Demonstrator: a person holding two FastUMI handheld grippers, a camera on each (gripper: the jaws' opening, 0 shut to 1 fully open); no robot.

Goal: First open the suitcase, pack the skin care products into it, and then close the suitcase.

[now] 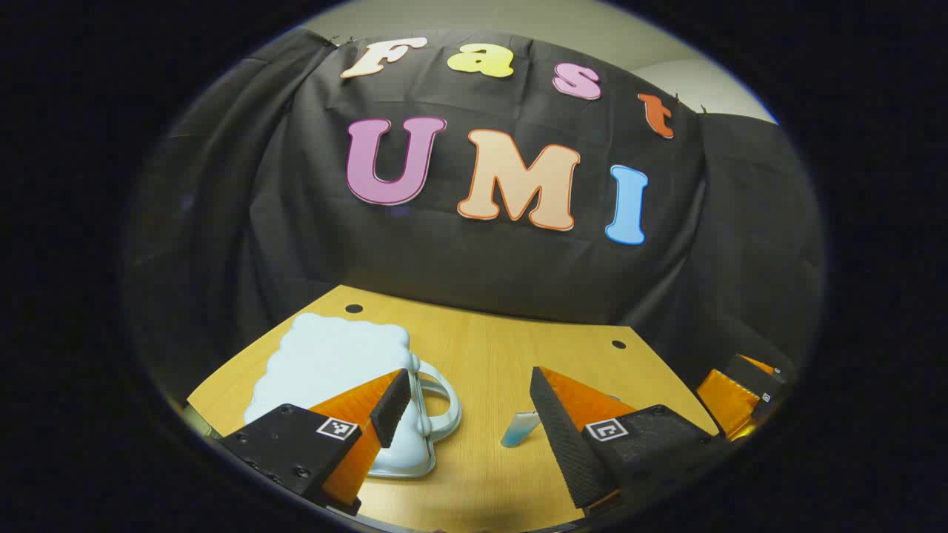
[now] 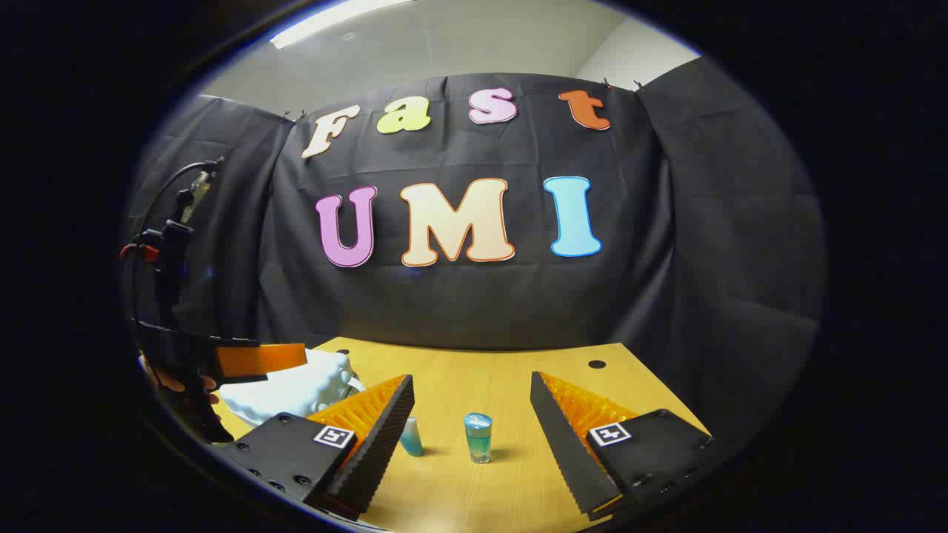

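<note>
Left gripper (image 1: 468, 414): I read its jaws as wide apart, holding nothing, hovering low over the table.
Between the left fingers: bare wood, with a small blue tube (image 1: 520, 429) lying just beside the inner face of the finger on the right of that view.
Suitcase (image 1: 337, 370): I see a pale blue, scallop-edged case lying flat and closed on the table, partly behind the left gripper's other finger; its handle (image 1: 437, 403) points toward the table's middle.
Right gripper (image 2: 472, 414): jaws wide apart, empty, also low over the table.
Between the right fingers: a small blue-green bottle (image 2: 478, 437) stands upright, clear of both fingers; the tube peeks out beside the finger on the left of that view.
Table (image 2: 474, 370): light wood, two dark holes near its far edge.
Far left of the right gripper view: I see the left gripper, held by a hand (image 2: 174, 381), over the suitcase.
</note>
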